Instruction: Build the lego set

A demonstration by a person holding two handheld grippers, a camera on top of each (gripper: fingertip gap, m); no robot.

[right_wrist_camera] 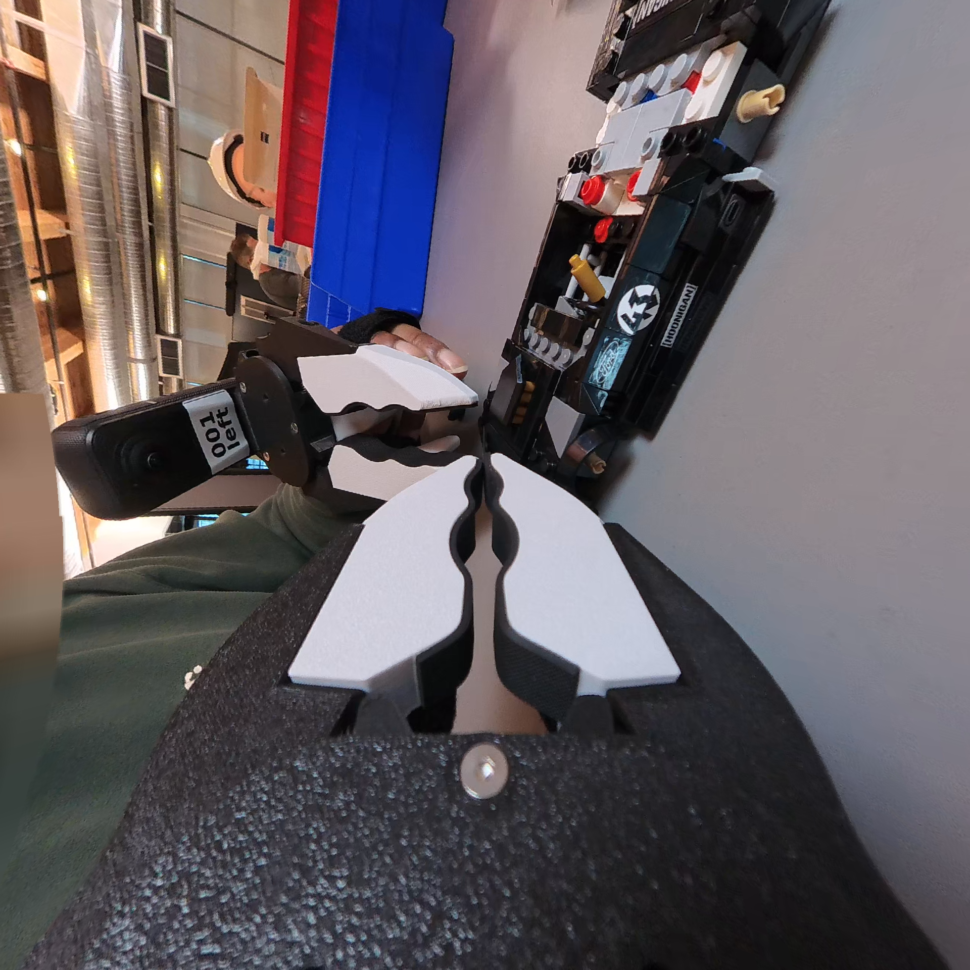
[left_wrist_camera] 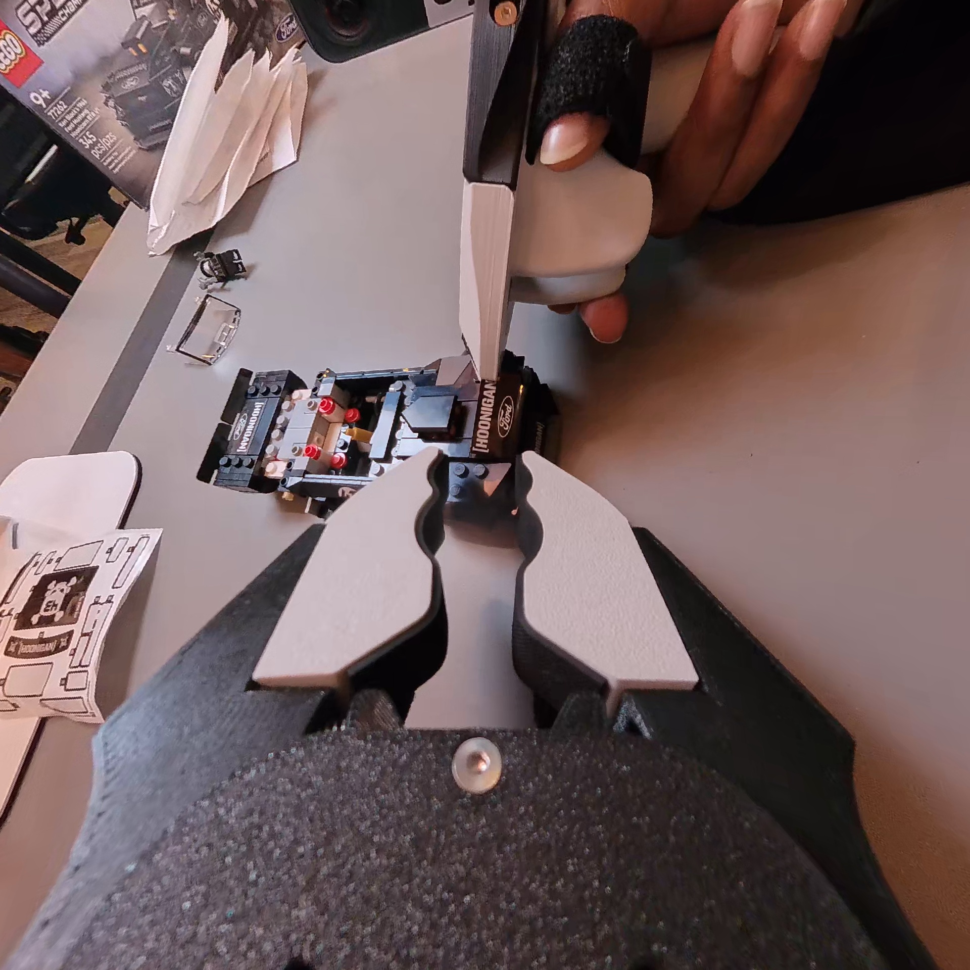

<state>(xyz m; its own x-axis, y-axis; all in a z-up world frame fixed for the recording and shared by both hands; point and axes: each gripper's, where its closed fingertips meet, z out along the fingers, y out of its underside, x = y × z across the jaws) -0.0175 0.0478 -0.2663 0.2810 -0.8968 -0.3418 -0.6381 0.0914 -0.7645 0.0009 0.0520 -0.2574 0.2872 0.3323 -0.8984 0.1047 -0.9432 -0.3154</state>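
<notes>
Left gripper [left_wrist_camera: 480, 462] jaws parted around a black corner of the lego car [left_wrist_camera: 378, 435]. Right gripper [right_wrist_camera: 484, 462] jaws nearly closed, empty, tips pressed onto the car's hood. Behind the car on the grey table [left_wrist_camera: 735, 525]: clear windshield piece [left_wrist_camera: 210, 336], white bags [left_wrist_camera: 231, 141], set box [left_wrist_camera: 89, 78].
</notes>
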